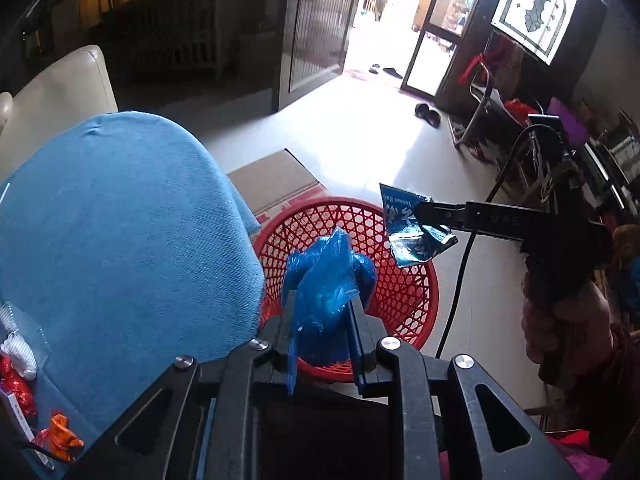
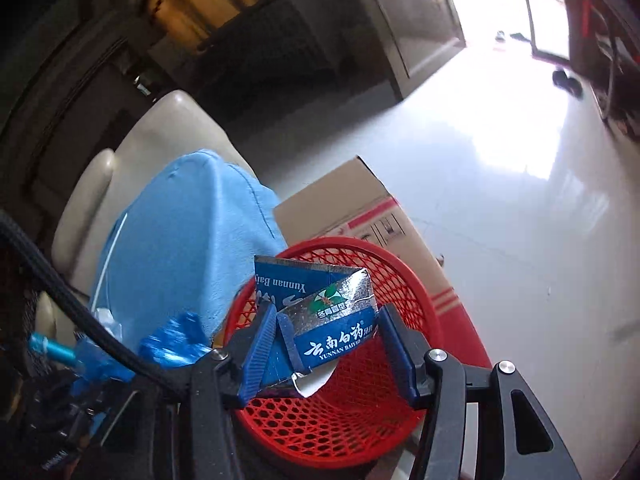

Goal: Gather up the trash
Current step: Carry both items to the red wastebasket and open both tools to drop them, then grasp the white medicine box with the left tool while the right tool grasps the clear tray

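Blue plastic wrapper and crushed foil box both poised over the red basket.

Left gripper point(image 1: 320, 312) fingers are clamped on the blue plastic wrapper point(image 1: 326, 280); right gripper point(image 2: 328, 344) fingers flank the crushed box point(image 2: 320, 312), barely pinching it. The red basket point(image 1: 400, 288) sits just beyond and below both fingertips, the blue-clothed counter point(image 1: 120, 220) beside it. Best to part each pair fully once centred over the rim, so nothing lands on the cardboard carton point(image 2: 340, 204) behind.

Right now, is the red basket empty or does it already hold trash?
Looks empty: the red basket shows bare mesh inside in both views. The blue plastic wrap partly hides its bottom.
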`<state>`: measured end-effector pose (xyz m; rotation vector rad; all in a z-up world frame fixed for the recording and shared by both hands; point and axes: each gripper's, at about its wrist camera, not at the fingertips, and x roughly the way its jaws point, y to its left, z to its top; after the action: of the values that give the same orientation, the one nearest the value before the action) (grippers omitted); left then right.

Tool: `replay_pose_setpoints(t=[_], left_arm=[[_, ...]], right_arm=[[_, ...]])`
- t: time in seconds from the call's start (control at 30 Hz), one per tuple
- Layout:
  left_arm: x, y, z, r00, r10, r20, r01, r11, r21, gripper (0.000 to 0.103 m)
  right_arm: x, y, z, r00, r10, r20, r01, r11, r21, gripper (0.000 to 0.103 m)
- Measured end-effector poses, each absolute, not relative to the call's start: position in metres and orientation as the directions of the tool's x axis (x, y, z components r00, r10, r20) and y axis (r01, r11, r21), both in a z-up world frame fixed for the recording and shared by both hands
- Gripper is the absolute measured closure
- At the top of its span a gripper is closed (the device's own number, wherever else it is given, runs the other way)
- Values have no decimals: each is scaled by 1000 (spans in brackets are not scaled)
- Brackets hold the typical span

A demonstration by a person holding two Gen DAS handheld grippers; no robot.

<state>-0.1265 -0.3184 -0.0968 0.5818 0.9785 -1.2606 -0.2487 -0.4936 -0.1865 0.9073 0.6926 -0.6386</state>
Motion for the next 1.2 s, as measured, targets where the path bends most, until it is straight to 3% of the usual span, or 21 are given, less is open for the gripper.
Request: replay_pose_setpoints(t=[0.13,0.2,0.27,0.7,1.0,1.2], left_arm=[[-120,-331,-106,-18,-482,-876,954,255,-160,75],[-118,-334,-108,-32,-473,-881,946,270,-180,59],[-113,-335,-105,-26,-476,-879,941,285,-182,55],[-80,-287,-72,138,-535,-833,911,398,-105,51],[-46,-222,-57,338,-521,-784,833,553,-9,43],[-14,-168,-60,406,-462,-789,730,683,-24,43]], right_arm=[[-257,-502,-198,626,-152,-765,741,419,524,40],[-260,-506,-203,645,-120,-754,729,393,561,37],[-264,-508,-205,653,-114,-748,725,378,575,37],[-303,-553,-240,581,-243,-777,814,167,557,37],[-272,-552,-274,615,-108,-781,788,107,606,37],[-243,-538,-274,616,-67,-785,784,149,603,34]])
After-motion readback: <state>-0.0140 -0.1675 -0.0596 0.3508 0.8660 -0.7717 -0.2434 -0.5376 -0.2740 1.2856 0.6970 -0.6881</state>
